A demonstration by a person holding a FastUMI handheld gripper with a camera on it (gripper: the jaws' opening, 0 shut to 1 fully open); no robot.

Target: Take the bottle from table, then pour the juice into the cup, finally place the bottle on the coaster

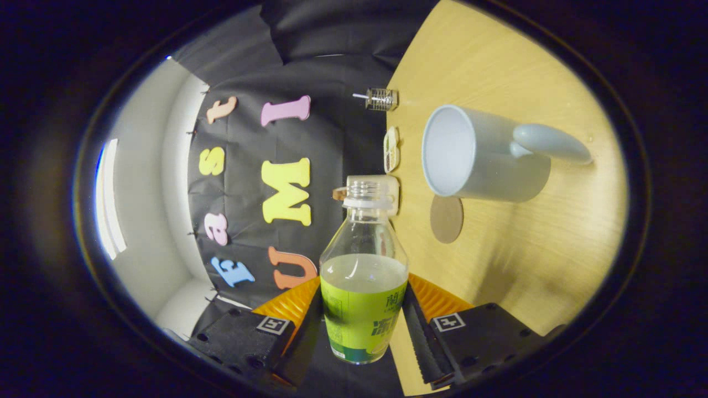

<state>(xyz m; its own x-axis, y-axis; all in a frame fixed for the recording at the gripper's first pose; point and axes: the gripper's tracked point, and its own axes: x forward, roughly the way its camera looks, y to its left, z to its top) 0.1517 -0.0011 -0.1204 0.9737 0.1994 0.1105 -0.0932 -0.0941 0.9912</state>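
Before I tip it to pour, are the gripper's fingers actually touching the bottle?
Touching. In the gripper view both fingers press against the sides of the bottle, no gap on either side.

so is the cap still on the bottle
No, the bottle held between the gripper fingers has its threaded neck bare and open.

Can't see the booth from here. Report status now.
Tool shut on bottle, cap off, juice inside. View rolled sideways; cup and coaster ahead on table. Nothing between.
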